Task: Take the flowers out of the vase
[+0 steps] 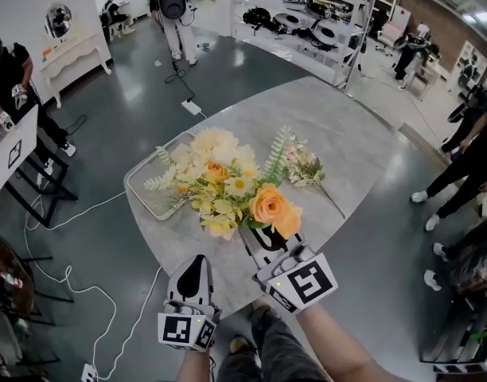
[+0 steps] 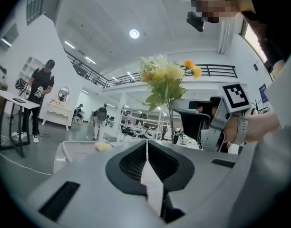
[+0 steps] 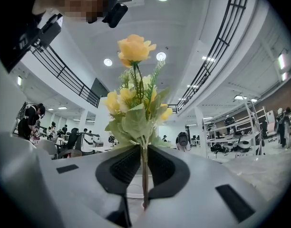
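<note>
My right gripper is shut on the stem of an upright bunch of yellow, white and orange flowers above the near part of the grey marble table. In the right gripper view the thin stem runs between the closed jaws, with the blooms above. The left gripper view shows the same bunch and the right gripper to its right. My left gripper is shut and empty at the table's near edge, left of the bunch. I see no vase.
A clear tray stands on the table's left side, partly hidden by the bunch, with a yellow bloom lying in it. A pink-and-green sprig lies on the table to the right. White cables trail on the floor. People stand around.
</note>
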Demonstrator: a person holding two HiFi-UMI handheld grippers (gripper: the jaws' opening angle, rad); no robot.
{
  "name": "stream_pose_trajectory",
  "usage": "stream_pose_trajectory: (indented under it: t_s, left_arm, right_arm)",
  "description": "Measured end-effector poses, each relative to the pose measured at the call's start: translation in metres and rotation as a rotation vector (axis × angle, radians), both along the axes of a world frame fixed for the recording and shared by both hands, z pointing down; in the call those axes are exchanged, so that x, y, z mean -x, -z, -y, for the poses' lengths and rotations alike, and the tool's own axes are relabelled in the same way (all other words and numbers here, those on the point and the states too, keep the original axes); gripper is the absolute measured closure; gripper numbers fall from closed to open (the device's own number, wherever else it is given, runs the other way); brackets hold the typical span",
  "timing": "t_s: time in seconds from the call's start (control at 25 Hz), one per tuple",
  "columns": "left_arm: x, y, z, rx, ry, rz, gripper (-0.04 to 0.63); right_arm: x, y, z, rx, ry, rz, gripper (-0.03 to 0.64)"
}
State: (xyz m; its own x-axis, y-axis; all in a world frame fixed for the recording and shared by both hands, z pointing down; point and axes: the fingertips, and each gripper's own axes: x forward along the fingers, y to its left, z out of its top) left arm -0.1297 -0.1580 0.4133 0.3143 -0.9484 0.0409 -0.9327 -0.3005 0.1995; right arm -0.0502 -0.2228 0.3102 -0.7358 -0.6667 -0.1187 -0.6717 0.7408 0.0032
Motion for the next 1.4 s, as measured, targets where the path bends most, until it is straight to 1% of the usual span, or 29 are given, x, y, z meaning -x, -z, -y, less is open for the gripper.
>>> stream_pose_trajectory:
  t_s: [0.2, 0.36, 0.6, 0.84, 1.0, 1.24, 1.4]
  left_arm:
    - [-0.004, -0.009, -0.029, -0.017, -0.017, 0.000, 0.574]
    - [0.000, 0.006, -0.032, -0.012, -0.028, 0.002, 0.574]
    - [0.004, 0.020, -0.038, -0.026, -0.052, 0.000, 0.574]
    - [0.004, 0.028, -0.049, -0.030, -0.086, -0.005, 0.574]
    - [0.006, 0.040, -0.046, -0.021, -0.100, -0.010, 0.574]
    - [0.007, 0.044, -0.052, -0.028, -0.104, -0.011, 0.574]
    - [-0.009, 0.052, -0.070, -0.030, -0.086, -0.013, 0.574]
  right_arm:
    - [-0.011, -0.014, -0.034, -0.004, -0.025, 0.008, 0.558]
    - [-0.015, -0.003, -0.041, 0.004, -0.050, 0.017, 0.557]
    - [-0.016, 0.006, -0.051, 0.002, -0.083, 0.025, 0.558]
    - [-0.021, 0.010, -0.069, -0.002, -0.117, 0.026, 0.558]
    - [-0.022, 0.018, -0.069, 0.011, -0.135, 0.028, 0.558]
    - [-0.026, 0.014, -0.080, 0.025, -0.146, 0.038, 0.557]
    - [-0.045, 0.021, -0.099, 0.026, -0.136, 0.045, 0.558]
